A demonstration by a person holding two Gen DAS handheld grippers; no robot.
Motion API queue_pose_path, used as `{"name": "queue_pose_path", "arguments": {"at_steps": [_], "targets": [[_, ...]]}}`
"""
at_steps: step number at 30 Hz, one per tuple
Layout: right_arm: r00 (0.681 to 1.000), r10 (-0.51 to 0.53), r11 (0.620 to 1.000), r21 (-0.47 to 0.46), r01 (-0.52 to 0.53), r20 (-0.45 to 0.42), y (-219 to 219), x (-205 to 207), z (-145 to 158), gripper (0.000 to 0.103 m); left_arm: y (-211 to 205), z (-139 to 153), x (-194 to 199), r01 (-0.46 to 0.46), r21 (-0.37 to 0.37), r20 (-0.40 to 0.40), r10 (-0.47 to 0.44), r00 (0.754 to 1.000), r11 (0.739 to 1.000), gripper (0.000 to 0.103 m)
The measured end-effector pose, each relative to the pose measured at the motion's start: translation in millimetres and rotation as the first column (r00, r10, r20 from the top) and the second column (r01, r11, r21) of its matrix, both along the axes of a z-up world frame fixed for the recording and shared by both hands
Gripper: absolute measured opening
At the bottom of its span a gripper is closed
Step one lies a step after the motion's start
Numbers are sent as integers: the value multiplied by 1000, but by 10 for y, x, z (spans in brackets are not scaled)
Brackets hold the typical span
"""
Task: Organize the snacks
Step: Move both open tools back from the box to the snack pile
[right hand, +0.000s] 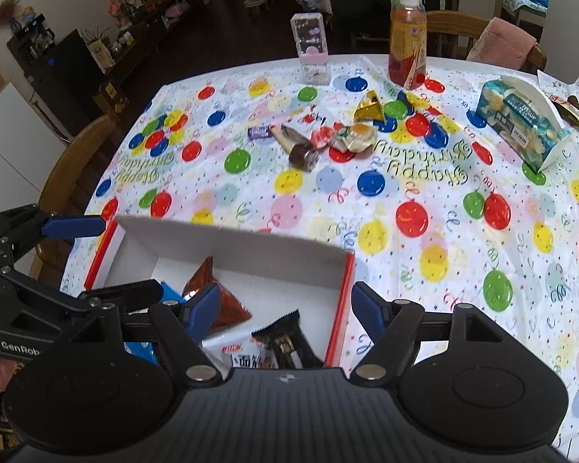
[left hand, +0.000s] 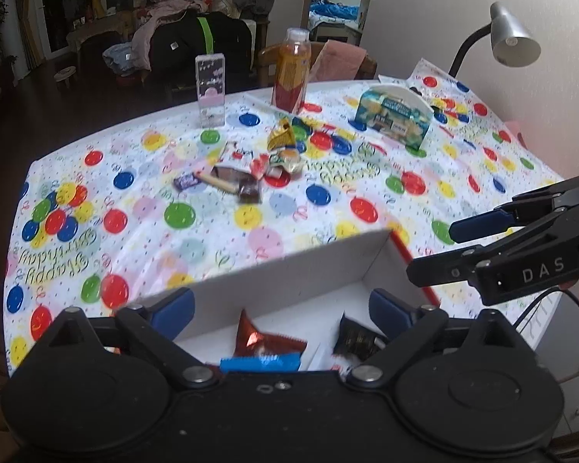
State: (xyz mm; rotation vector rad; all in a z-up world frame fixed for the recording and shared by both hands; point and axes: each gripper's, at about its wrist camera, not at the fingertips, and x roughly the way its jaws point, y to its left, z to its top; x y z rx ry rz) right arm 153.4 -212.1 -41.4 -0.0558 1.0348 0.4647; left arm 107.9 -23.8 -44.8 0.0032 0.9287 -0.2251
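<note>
With both the left gripper [left hand: 281,305] and right gripper [right hand: 285,301] spread empty over the red-edged white cardboard box [right hand: 231,239] already holding a few packets, the next move likely calls for reaching to the loose wrapped snacks [right hand: 312,139] mid-table.

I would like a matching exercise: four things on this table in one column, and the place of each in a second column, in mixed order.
Things:
1. red foil snack packet
2. tall orange juice bottle
3. blue-green tissue box
4. small purple candy wrapper

Places:
A. far edge of the table, upright
B. inside the white cardboard box
C. right side of the table
D. left end of the loose snack pile

Pairs: 1-B, 2-A, 3-C, 4-D
</note>
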Motion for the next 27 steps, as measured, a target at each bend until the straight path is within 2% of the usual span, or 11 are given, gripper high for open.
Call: {"name": "queue_pose_path", "arguments": {"at_steps": [4,9,14,20,27], "targets": [[1000,-1,1000,6,1,10,-44,171,63,81,-38,47,127,-15,3,19,15,1000,1000,102],[1000,-3,1000,11,3,12,-82,455,107,81,-37,60,341,-63,13,32,63,998,998,102],[1000,10,1000,-2,-10,6,-87,774,90,81,32,-3,621,-123,0,12,123,992,992,102],[1000,27,999,-23,-27,-4,-83,1160,11,81,161,-95,957,-195,-2,-7,195,981,981,102],[999,-16,998,-55,13,-52,-64,1705,-214,81,148,-283,1323,-231,15,-37,232,972,973,102]]}}
